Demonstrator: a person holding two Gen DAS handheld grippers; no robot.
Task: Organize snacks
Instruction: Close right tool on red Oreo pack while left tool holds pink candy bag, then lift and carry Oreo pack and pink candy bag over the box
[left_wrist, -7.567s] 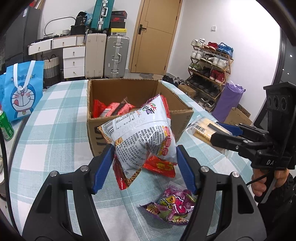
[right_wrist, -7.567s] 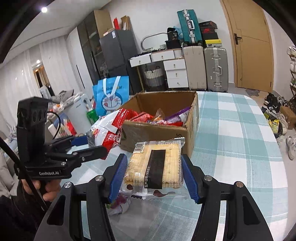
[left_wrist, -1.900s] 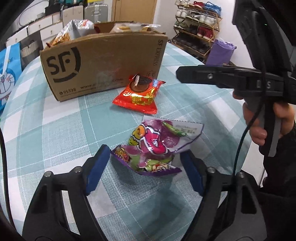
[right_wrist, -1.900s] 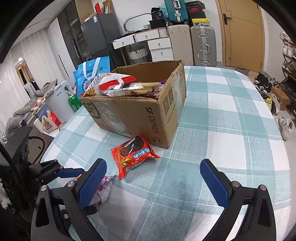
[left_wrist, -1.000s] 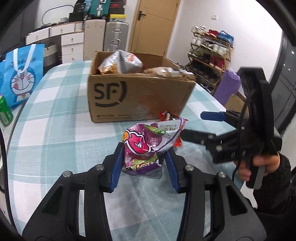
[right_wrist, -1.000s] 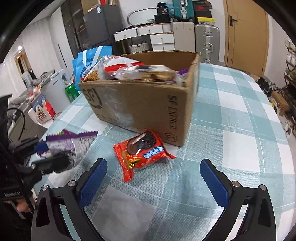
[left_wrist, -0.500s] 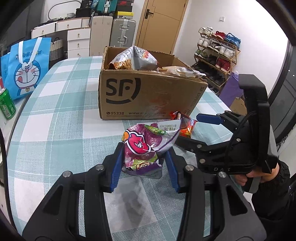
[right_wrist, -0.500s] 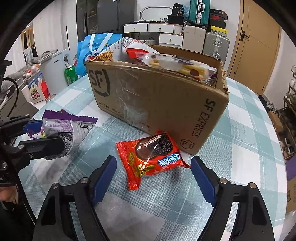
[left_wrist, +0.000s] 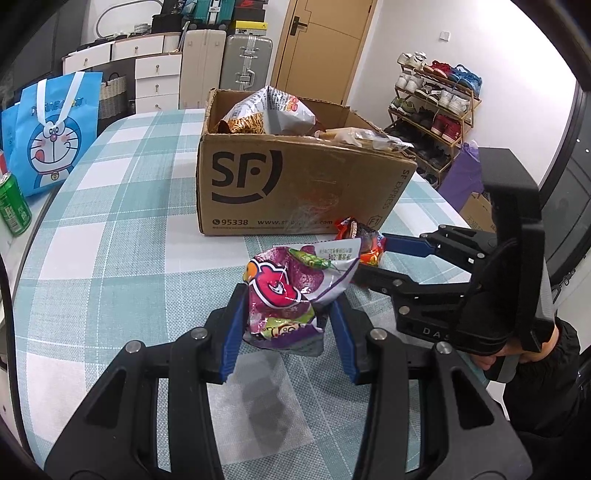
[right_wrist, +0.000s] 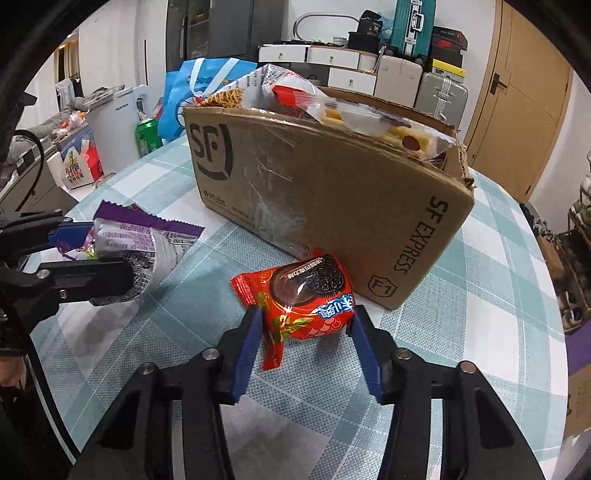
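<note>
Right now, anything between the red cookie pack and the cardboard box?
Nothing in the gap. In the right wrist view the red cookie pack, held in the right tongs, sits just in front of the cardboard box, with only checkered tablecloth around.
</note>
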